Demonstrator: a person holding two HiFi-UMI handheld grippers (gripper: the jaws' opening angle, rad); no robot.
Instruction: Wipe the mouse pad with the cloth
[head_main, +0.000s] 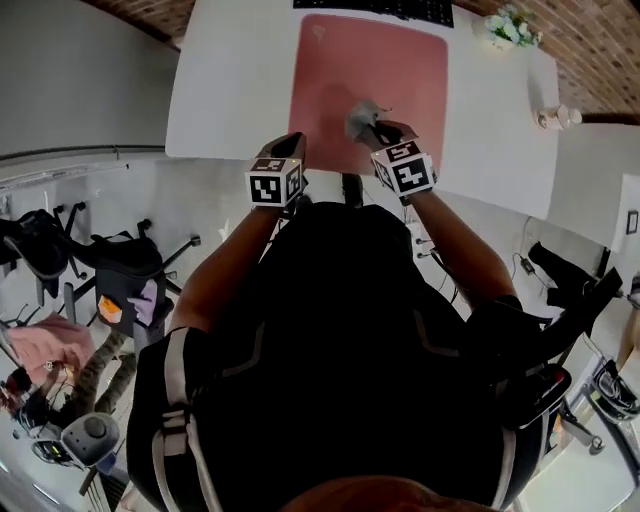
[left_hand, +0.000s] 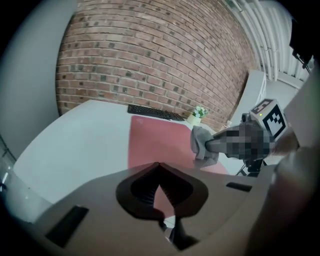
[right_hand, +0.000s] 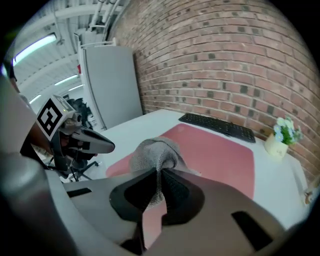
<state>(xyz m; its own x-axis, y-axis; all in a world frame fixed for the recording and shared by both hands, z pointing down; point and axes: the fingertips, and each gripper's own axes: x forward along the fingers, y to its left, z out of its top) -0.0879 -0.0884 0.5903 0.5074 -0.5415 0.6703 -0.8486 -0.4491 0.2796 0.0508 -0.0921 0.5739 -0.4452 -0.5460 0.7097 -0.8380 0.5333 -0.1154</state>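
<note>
A pink mouse pad (head_main: 365, 85) lies on the white desk (head_main: 230, 90), in front of a black keyboard (head_main: 375, 8). My right gripper (head_main: 374, 126) is shut on a grey cloth (head_main: 362, 118) that rests on the pad's near part. In the right gripper view the cloth (right_hand: 156, 152) bunches up out of the jaws over the mouse pad (right_hand: 215, 152). My left gripper (head_main: 292, 150) sits at the pad's near-left corner, shut with nothing in it. The left gripper view shows the cloth (left_hand: 201, 144) at the right over the mouse pad (left_hand: 157, 142).
A small pot of flowers (head_main: 510, 28) stands at the desk's far right, and a small pale object (head_main: 557, 117) sits near the right edge. Office chairs (head_main: 110, 270) and other gear stand on the floor to the left. A brick wall (right_hand: 225, 60) backs the desk.
</note>
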